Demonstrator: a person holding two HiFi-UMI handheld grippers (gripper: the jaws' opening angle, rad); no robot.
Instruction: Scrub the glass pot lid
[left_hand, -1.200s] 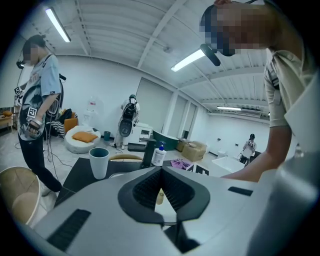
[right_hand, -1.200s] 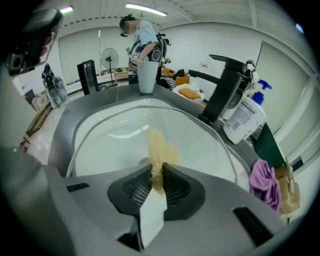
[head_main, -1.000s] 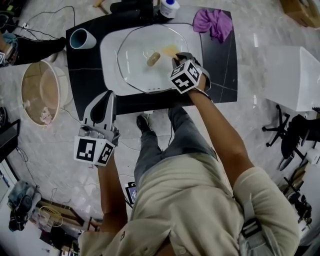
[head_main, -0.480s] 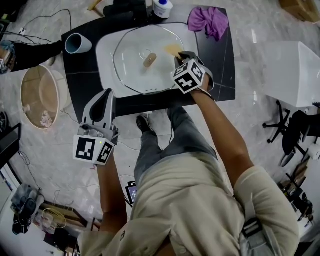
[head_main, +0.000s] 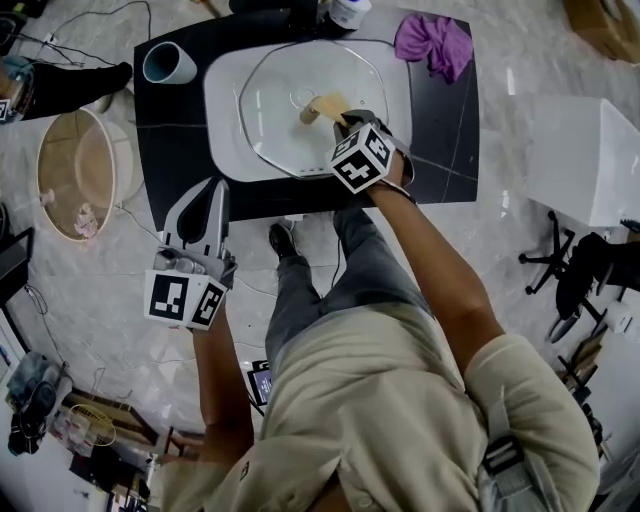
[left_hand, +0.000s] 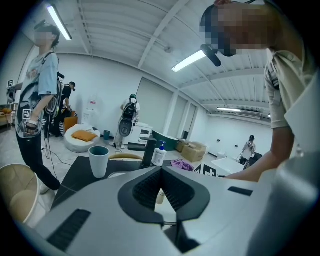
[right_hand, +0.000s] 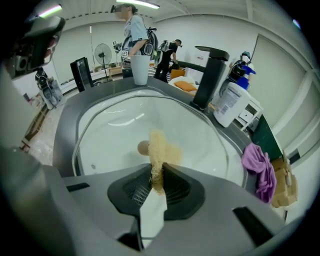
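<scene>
Now right gripper (right_hand: 157, 182) is pinching a tan fibrous scrub pad (right_hand: 159, 150), its long axis pointing 11 o'clock, over the round glass lid (head_main: 270, 120); left gripper (left_hand: 161, 187) is hanging closed, empty.

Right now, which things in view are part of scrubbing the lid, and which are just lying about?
In the job:
glass pot lid, lying in the sink
tan scrubber, pinched in the right gripper

Lying about:
purple cloth
cup
pump bottle
basket on the floor
left gripper, shut on nothing, held back from the sink
</scene>
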